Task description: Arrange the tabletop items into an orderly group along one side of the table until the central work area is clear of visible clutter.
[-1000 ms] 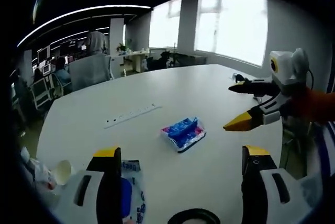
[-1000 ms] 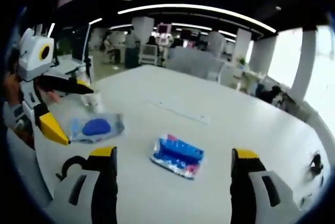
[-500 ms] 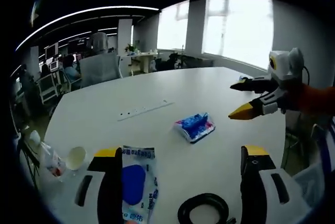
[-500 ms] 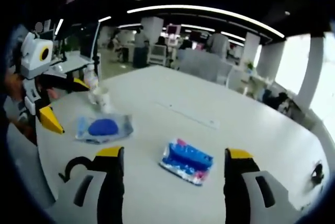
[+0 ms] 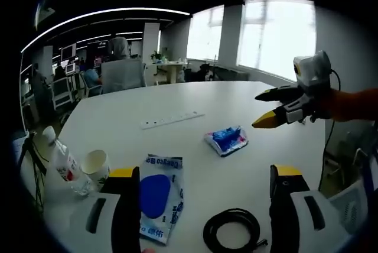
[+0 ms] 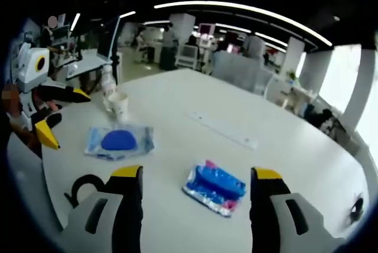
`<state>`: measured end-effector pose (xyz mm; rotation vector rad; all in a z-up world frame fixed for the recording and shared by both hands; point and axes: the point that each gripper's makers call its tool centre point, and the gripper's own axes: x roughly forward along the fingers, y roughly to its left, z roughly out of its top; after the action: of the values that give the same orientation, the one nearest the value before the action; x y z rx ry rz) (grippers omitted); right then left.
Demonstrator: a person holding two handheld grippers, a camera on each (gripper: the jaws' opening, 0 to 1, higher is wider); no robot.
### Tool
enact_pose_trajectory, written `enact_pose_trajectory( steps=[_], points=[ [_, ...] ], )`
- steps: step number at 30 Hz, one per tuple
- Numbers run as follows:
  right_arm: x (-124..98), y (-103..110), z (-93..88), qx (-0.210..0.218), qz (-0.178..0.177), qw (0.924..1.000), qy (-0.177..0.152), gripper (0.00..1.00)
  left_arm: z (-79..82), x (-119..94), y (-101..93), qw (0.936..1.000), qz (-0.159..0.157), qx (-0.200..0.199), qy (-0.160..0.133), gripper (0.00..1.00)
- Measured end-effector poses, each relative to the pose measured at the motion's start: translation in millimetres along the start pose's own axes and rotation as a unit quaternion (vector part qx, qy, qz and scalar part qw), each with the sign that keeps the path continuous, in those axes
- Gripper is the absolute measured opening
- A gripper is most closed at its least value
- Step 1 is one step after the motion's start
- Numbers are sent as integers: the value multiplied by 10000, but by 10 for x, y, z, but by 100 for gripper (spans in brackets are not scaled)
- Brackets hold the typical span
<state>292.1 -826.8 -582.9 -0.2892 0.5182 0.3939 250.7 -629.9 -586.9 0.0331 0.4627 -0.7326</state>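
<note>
L gripper jaws apart, empty, over table w/ blue pouch | R gripper jaws apart, empty, above tissue pack | L view: bottle, cup, cable coil near edge | R view: power strip mid-table
</note>
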Motion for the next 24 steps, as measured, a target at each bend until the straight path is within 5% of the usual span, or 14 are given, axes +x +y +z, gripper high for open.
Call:
enact_pose_trajectory(
  steps=[24],
  points=[
    [268, 385, -41, 80, 538, 9985, -20, 58, -525, -131, 216, 9985, 337, -379, 224, 82]
  ],
)
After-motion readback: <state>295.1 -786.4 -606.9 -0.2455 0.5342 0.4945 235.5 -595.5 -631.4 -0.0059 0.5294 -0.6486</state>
